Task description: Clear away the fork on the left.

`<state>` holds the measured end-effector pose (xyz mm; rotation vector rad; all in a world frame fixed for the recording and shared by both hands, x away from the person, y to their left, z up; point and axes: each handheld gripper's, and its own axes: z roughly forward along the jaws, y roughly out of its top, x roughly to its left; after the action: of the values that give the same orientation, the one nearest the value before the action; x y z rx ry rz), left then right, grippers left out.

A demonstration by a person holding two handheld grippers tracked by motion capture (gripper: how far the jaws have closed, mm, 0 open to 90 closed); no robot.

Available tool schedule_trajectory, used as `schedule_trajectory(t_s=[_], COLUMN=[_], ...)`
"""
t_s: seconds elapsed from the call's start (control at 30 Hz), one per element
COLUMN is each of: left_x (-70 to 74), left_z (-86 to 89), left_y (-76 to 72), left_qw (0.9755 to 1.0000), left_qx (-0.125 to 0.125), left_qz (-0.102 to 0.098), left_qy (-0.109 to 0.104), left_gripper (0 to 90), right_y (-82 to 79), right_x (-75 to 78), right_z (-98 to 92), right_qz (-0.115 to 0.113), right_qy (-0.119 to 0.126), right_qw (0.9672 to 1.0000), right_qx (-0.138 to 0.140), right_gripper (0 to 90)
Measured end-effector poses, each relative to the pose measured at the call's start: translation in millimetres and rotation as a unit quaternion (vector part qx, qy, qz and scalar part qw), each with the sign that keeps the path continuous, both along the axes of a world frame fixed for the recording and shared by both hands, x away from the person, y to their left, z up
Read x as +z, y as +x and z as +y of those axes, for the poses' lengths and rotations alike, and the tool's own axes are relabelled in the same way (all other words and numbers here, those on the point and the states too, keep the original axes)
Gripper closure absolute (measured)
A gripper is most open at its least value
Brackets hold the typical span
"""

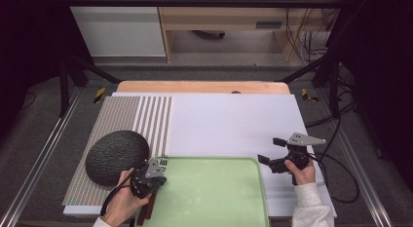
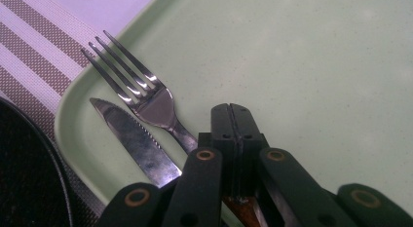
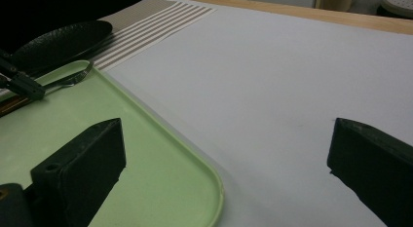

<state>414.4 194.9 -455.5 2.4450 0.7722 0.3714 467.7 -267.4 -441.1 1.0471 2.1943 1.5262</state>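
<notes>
A fork [image 2: 146, 100] and a serrated knife [image 2: 134, 139] lie side by side in the near left corner of a pale green tray [image 2: 311, 66]. Their tips point towards the tray's rim, and their brown wooden handles [image 1: 146, 212] run back under my left gripper [image 2: 231, 115]. That gripper is shut, its jaws pressed flat together just right of the fork's neck and low over the tray. My right gripper [image 1: 271, 150] stands open with nothing in it, above the white board [image 3: 272, 71] beside the tray's right edge [image 3: 214, 188].
A black textured plate [image 1: 117, 156] rests on a brown striped placemat [image 1: 131, 115] left of the tray [image 1: 214, 193]. The wooden table edge [image 1: 204, 86] runs along the back. Cables [image 1: 341, 183] trail at the right.
</notes>
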Motion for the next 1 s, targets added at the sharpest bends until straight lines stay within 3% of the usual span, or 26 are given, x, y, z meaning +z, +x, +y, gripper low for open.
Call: schedule_trajectory(t_s=[0.13,0.23,0.3,0.4,0.47,0.7,1.0], left_x=[5.2,10.8,13.7,17.5,20.3,31.8,43.9], left_z=[3.5,7.7,11.0,15.1,18.0,30.3,44.0], left_y=[-0.3,-0.6,-0.7,0.0,1.0,5.2,8.6], left_qw=[0.9998,0.9991,0.9983,0.9977,0.9974,0.9963,0.9962], left_qx=[-0.004,-0.012,-0.021,-0.022,-0.010,-0.008,0.002], left_qz=[-0.008,-0.025,-0.039,-0.040,-0.036,-0.051,-0.064], left_qy=[-0.017,-0.031,-0.037,-0.051,-0.062,-0.068,-0.060], left_gripper=[84.0,75.6,67.1,54.4,45.3,29.4,11.5], right_y=[0.0,0.1,0.0,0.1,0.1,0.3,0.2], right_x=[0.1,0.0,-0.1,-0.1,-0.1,-0.1,0.4], right_z=[-0.2,0.0,0.1,0.0,0.0,0.0,-0.6], right_qz=[0.000,-0.001,0.000,0.000,0.000,-0.001,-0.002], right_qy=[0.001,0.001,0.000,0.001,0.001,0.003,0.005], right_qw=[1.0000,1.0000,1.0000,1.0000,1.0000,1.0000,1.0000], right_qx=[0.000,0.000,0.000,0.000,0.000,0.001,0.000], right_gripper=[1.0,1.0,1.0,1.0,1.0,1.0,1.1])
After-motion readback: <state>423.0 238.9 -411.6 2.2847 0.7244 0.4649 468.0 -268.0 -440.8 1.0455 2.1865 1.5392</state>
